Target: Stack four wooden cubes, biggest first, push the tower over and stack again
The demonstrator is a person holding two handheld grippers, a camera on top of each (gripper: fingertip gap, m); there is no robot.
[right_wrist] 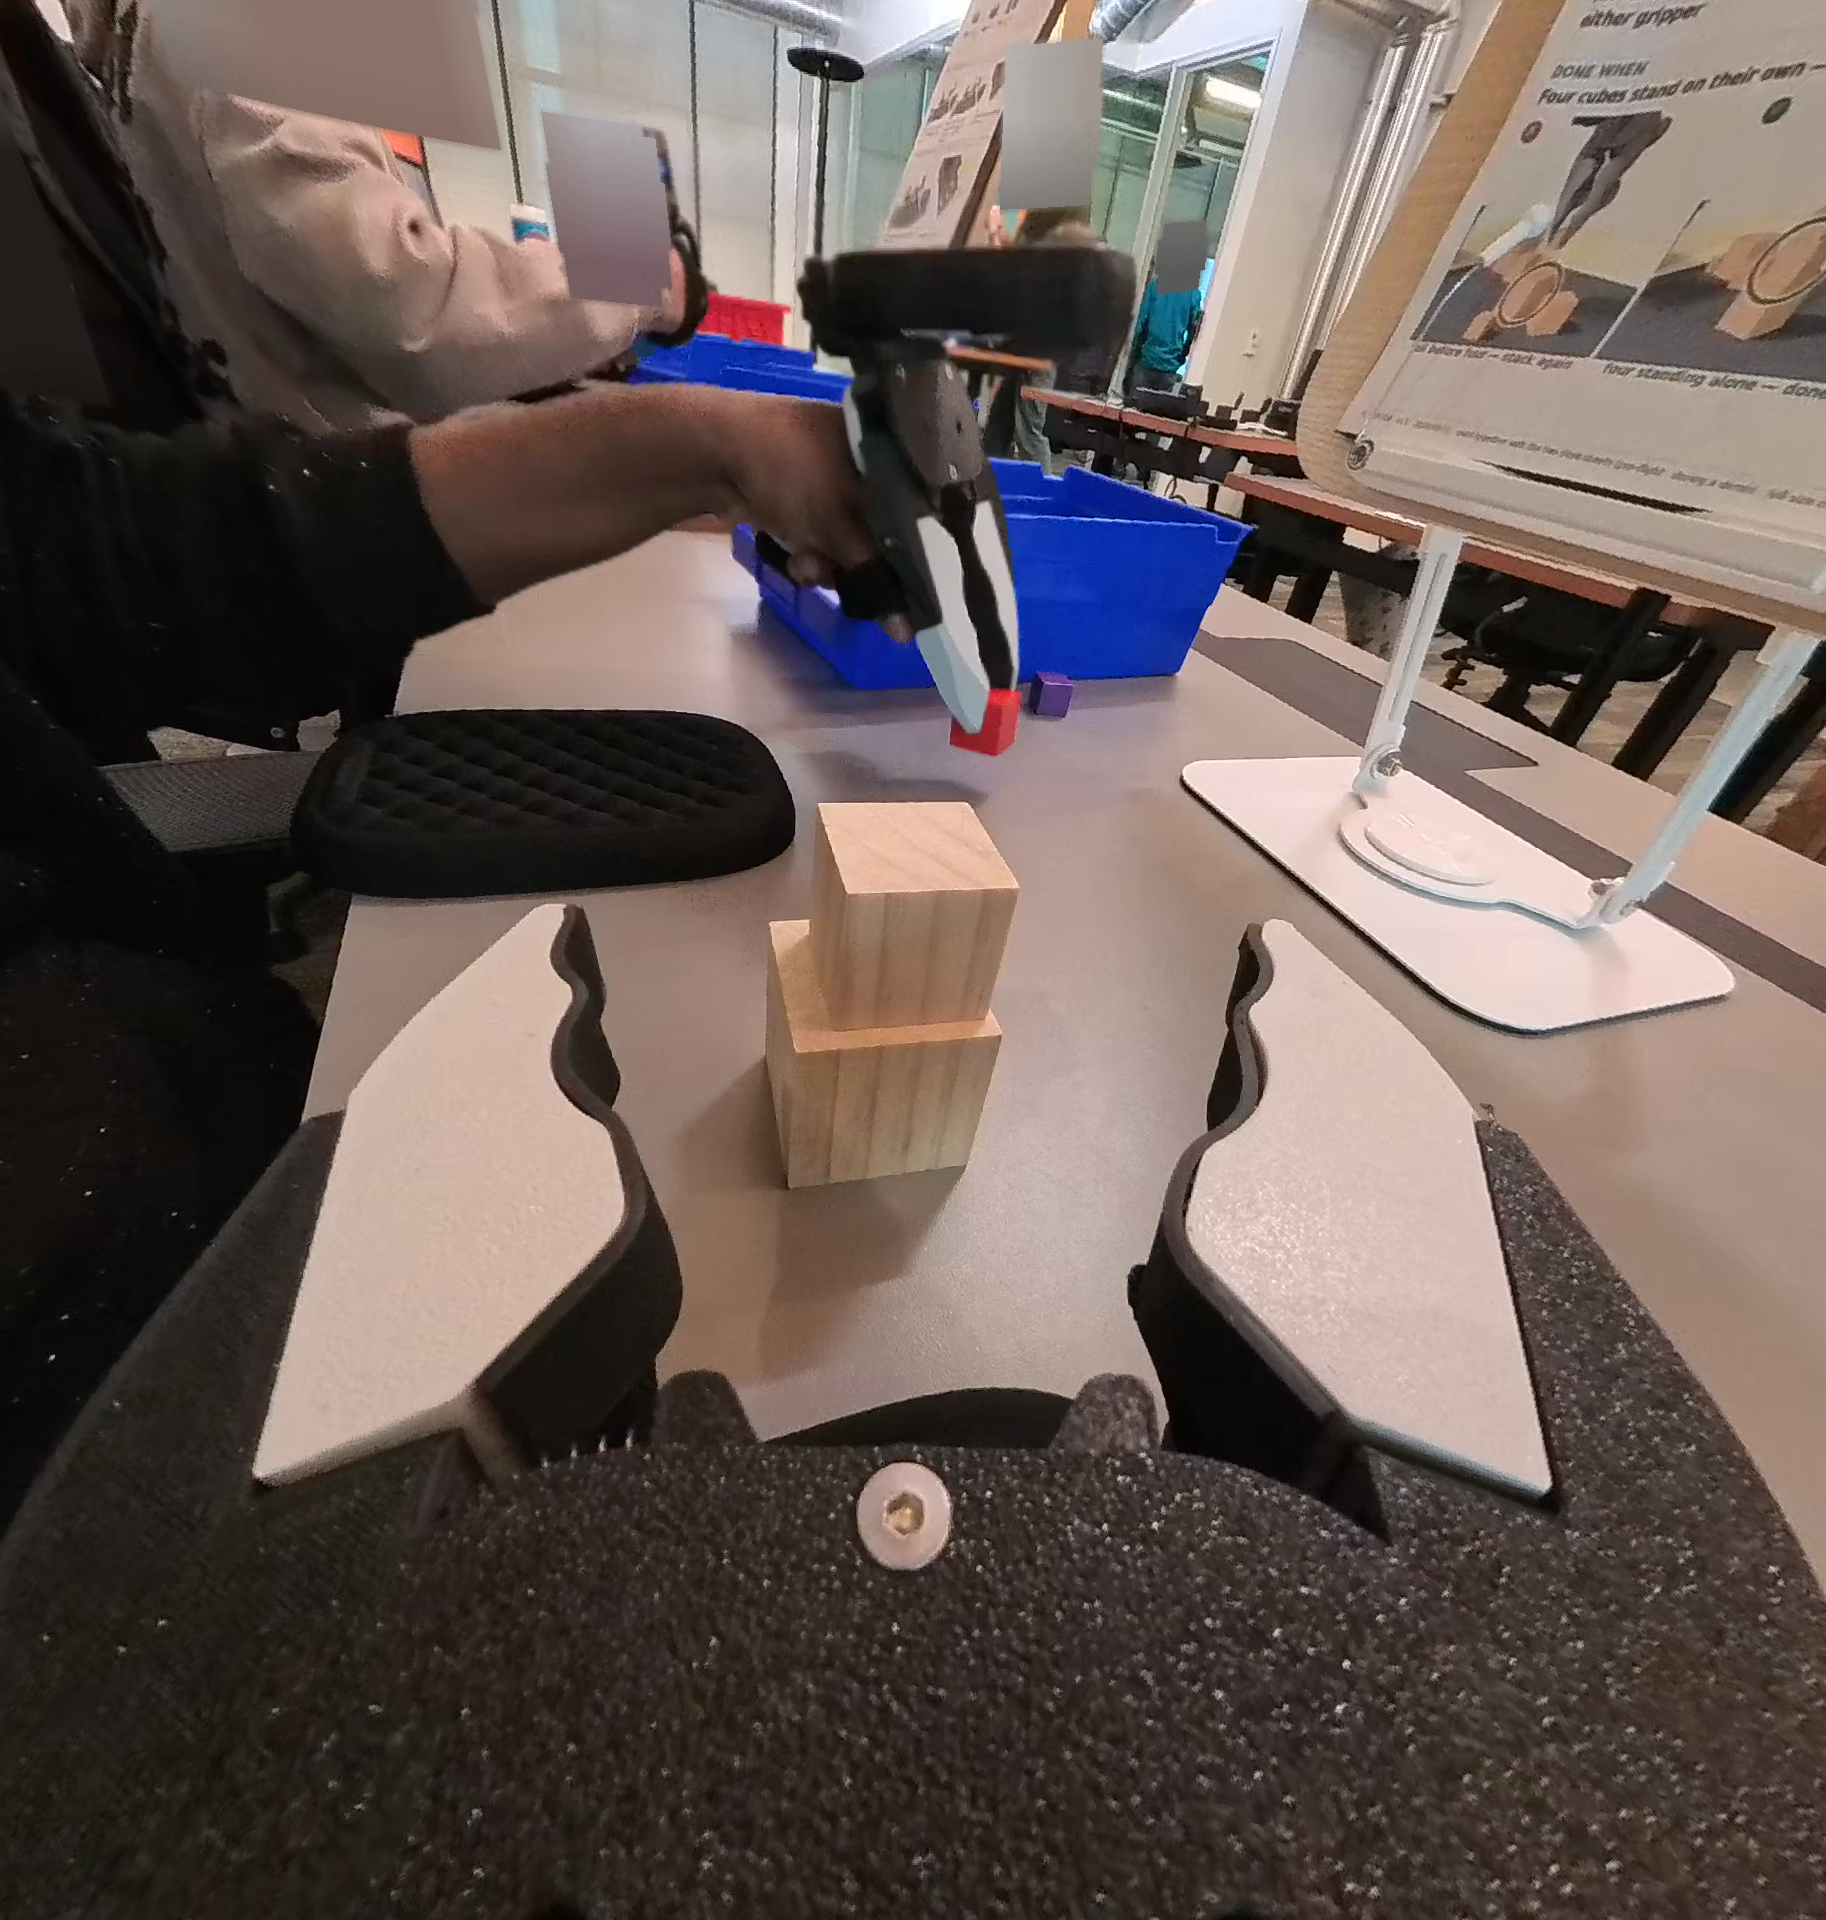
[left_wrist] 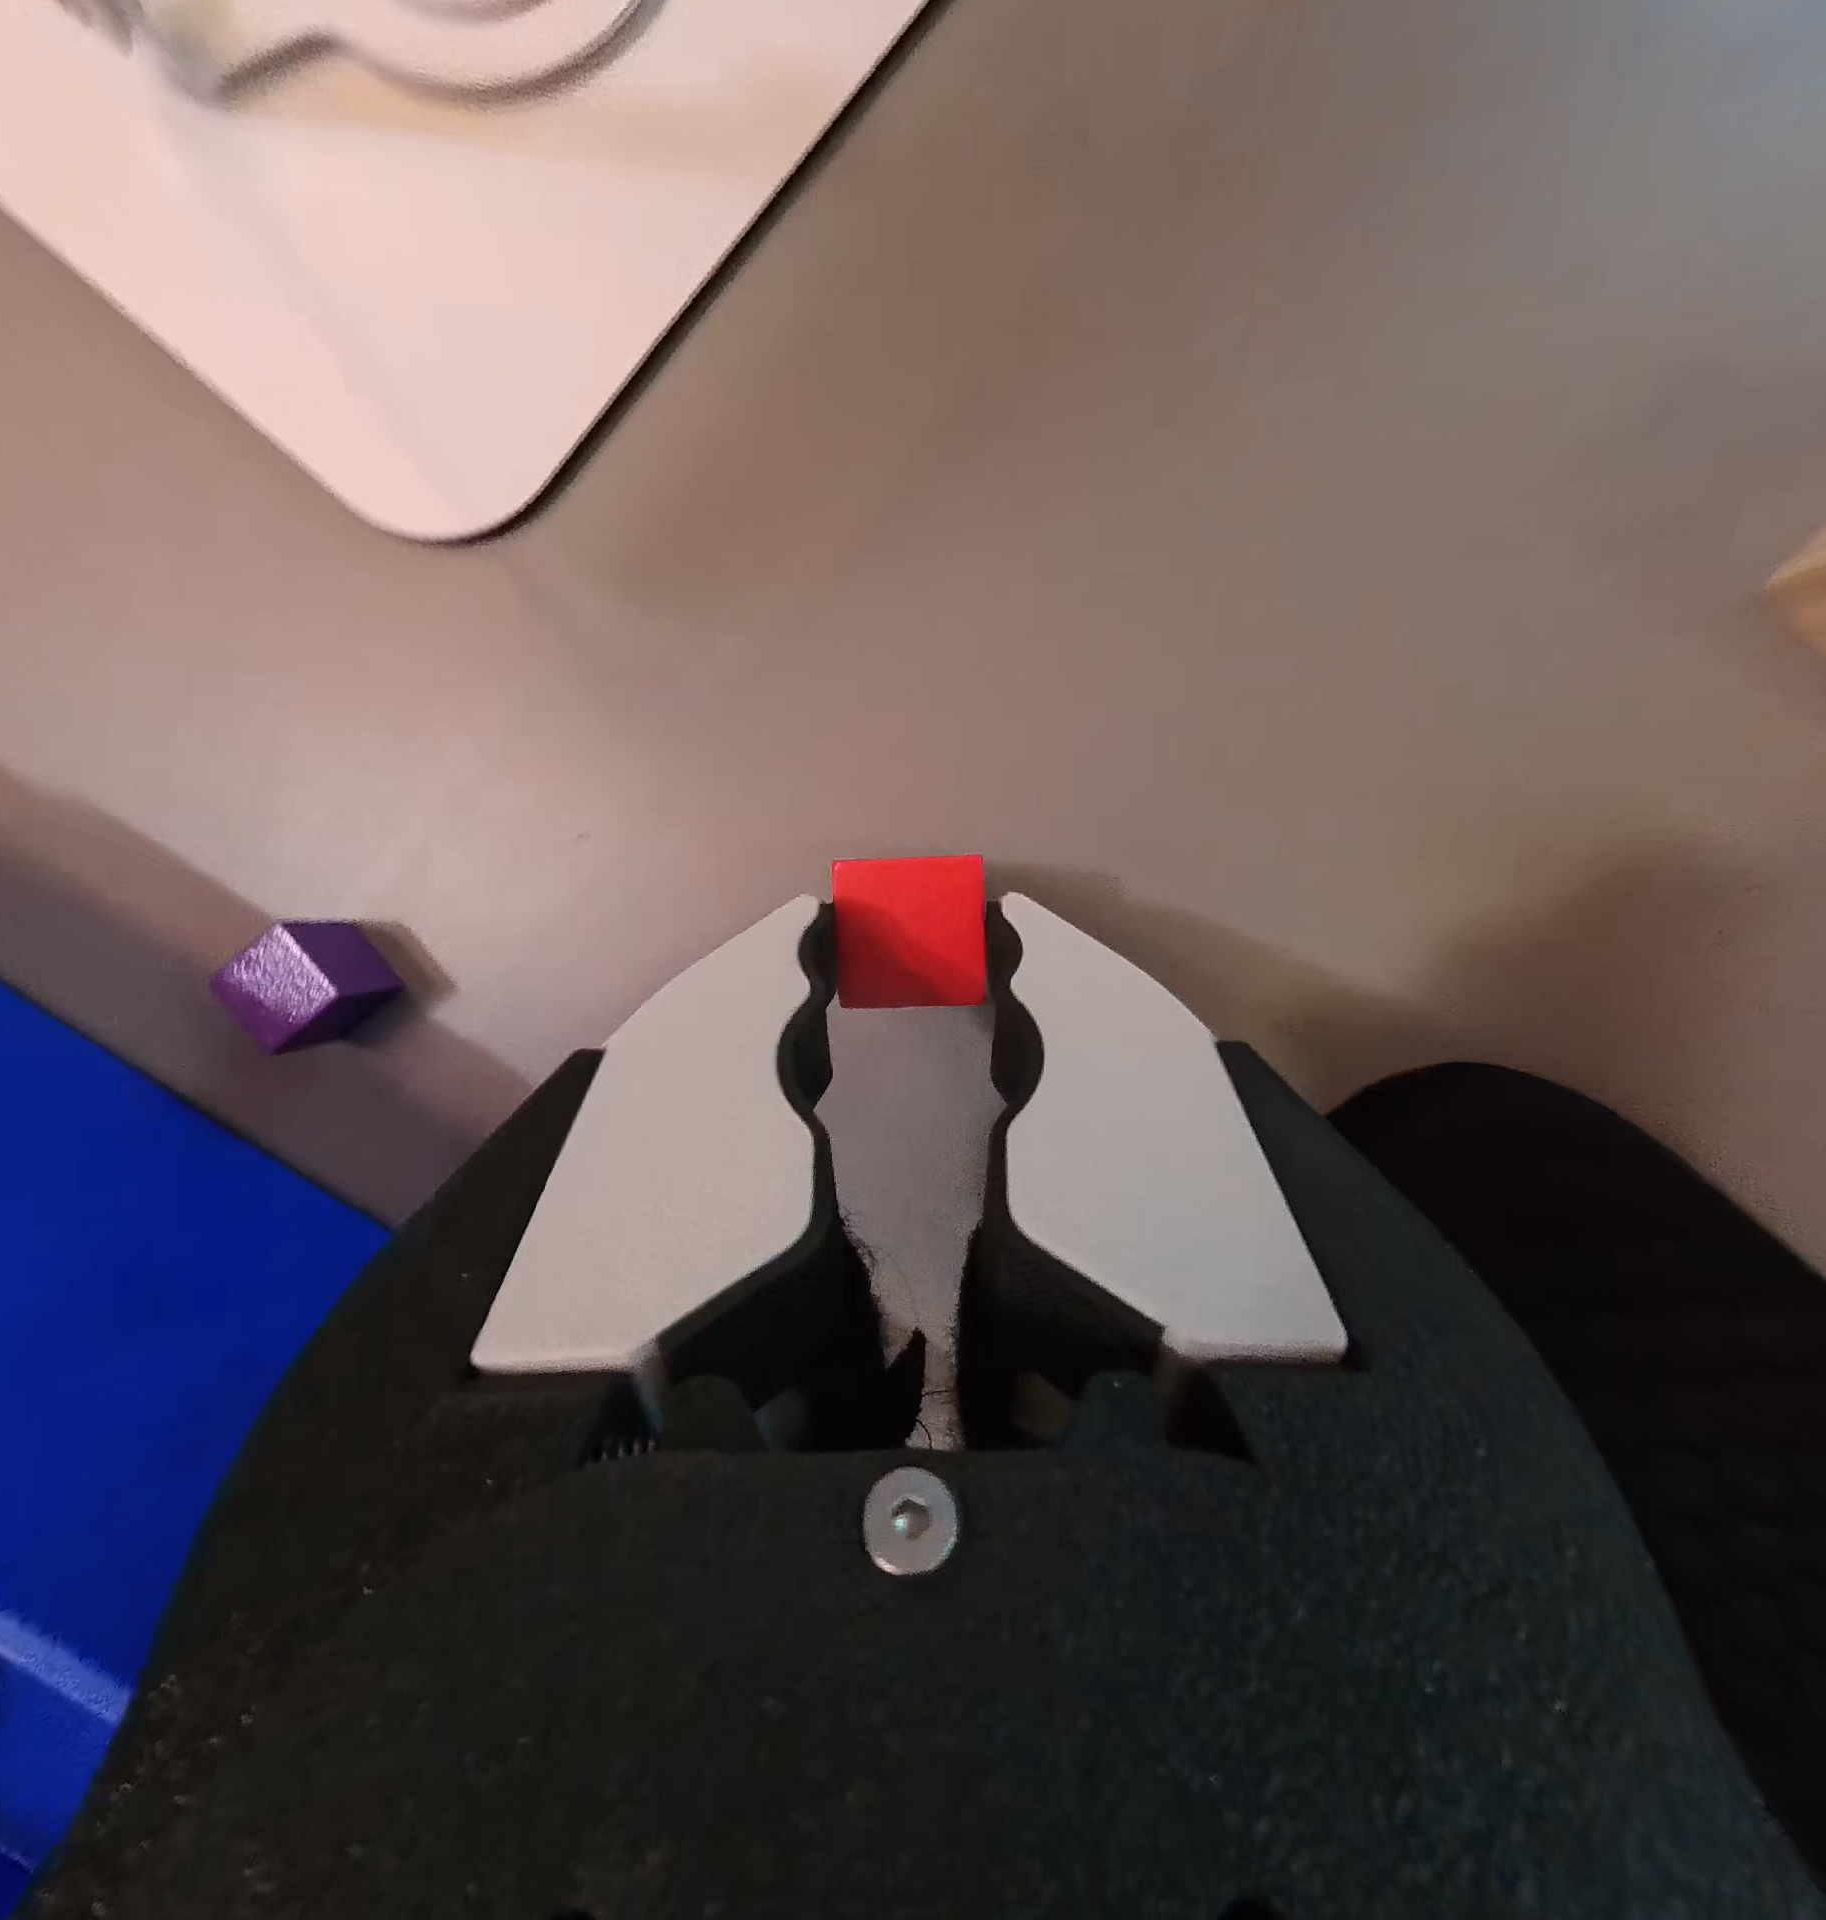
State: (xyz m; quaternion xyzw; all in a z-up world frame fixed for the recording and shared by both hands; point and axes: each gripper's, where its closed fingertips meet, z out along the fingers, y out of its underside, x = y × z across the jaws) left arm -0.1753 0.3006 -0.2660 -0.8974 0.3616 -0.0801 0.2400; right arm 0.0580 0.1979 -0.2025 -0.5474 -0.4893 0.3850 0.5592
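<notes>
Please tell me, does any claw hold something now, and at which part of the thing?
The left claw holds a red cube by two opposite side faces, at its fingertips. The right claw is open and holds nothing.

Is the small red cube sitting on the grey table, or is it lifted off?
Apart. In the right wrist view the small red cube, held between the left gripper's fingers, hangs above the grey table, its shadow separate below.
</notes>
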